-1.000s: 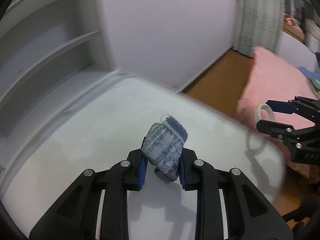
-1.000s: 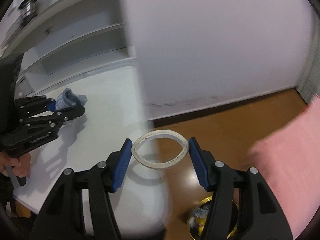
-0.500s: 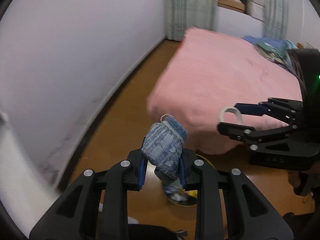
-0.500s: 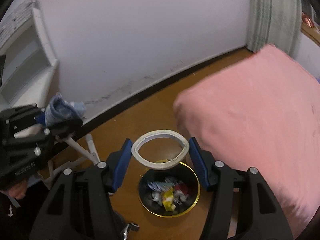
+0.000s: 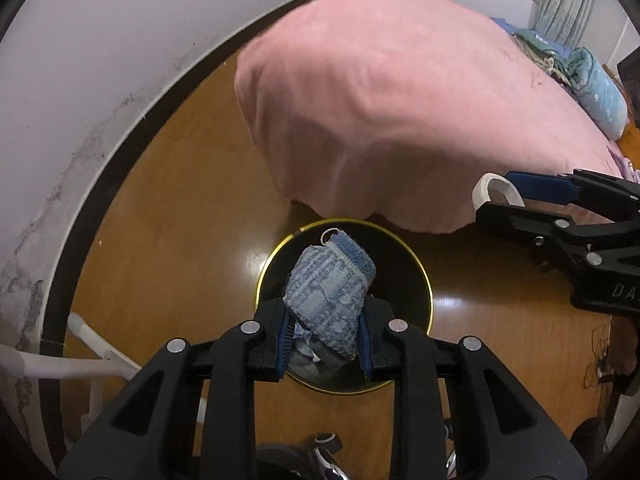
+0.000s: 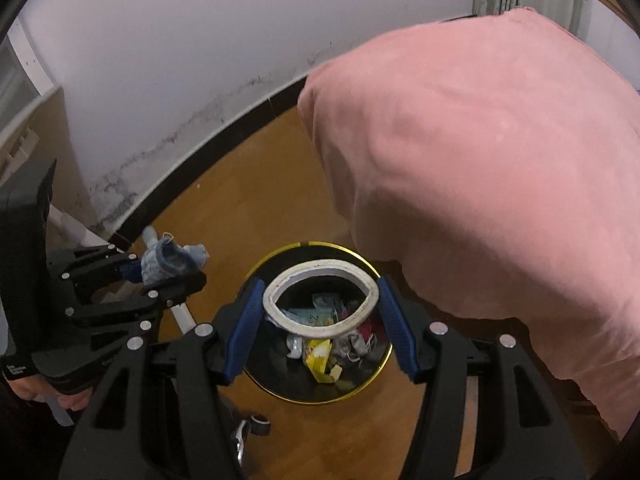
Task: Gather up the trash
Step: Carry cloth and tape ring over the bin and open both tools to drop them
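My left gripper (image 5: pixel 325 346) is shut on a blue-and-white knitted sock (image 5: pixel 330 296) and holds it right above a black bin with a gold rim (image 5: pixel 427 280) on the wooden floor. My right gripper (image 6: pixel 320 312) is shut on a white tape ring (image 6: pixel 320 330), squeezed into an oval, over the same bin (image 6: pixel 385 358). Several crumpled wrappers and scraps lie inside the bin. In the left wrist view the right gripper (image 5: pixel 496 200) comes in from the right with the ring (image 5: pixel 486 192). The right wrist view shows the left gripper (image 6: pixel 160 268) with the sock (image 6: pixel 168 260) at left.
A bed under a pink cover (image 5: pixel 400 100) overhangs the floor just behind the bin. A white wall with a dark skirting board (image 5: pixel 104 184) curves along the left. White table legs (image 5: pixel 80 364) stand at lower left. A person's hand (image 6: pixel 24 388) grips the left tool.
Both grippers swung away from the white table and down over the floor. The bin came into view and now lies beneath them. Sock and ring stay gripped.
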Tool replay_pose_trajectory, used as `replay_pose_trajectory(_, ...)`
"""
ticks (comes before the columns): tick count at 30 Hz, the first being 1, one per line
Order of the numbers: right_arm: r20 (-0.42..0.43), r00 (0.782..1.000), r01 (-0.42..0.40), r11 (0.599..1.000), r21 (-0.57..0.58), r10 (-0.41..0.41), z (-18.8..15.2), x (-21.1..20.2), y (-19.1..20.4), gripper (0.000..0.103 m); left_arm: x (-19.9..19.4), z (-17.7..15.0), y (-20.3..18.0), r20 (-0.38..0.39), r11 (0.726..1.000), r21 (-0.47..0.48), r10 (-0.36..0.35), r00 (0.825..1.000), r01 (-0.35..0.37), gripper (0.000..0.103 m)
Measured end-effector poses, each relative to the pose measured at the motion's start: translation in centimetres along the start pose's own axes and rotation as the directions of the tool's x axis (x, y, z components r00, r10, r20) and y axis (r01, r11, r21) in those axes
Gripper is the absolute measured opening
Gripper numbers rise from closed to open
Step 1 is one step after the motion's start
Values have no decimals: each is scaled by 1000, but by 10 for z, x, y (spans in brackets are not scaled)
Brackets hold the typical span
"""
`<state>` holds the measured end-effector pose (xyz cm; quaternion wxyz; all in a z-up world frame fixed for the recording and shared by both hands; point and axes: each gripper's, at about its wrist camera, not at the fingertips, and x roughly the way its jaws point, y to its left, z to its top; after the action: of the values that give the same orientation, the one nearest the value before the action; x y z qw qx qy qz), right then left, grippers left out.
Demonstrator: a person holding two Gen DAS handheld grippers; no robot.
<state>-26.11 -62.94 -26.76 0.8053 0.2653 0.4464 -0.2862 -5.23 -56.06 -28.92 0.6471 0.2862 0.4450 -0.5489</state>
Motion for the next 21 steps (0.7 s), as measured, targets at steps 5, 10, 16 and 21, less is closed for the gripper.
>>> replay_pose_trajectory(5,-18,1000,-9,1000,5,9,-1,10,-6,57,12,3,-9,-29,1000,4,-21,999,21,31)
replay_pose_trajectory(10,-25,1000,-12,1000,7,13,-1,16,-6,57,10,5,-11,-9,1000,-12,-24,1000,24,61)
replay_pose_trajectory(16,-34,999,-16,1000,7,16,0,19,-7,58,4,7,-11,1,1000,-10,-21,1000,21,61)
replay_pose_trajectory(21,-41,999,-28,1000,8,29,1,21,-5,58,-3,4,-6,3,1000,-16,-15,1000,15,61)
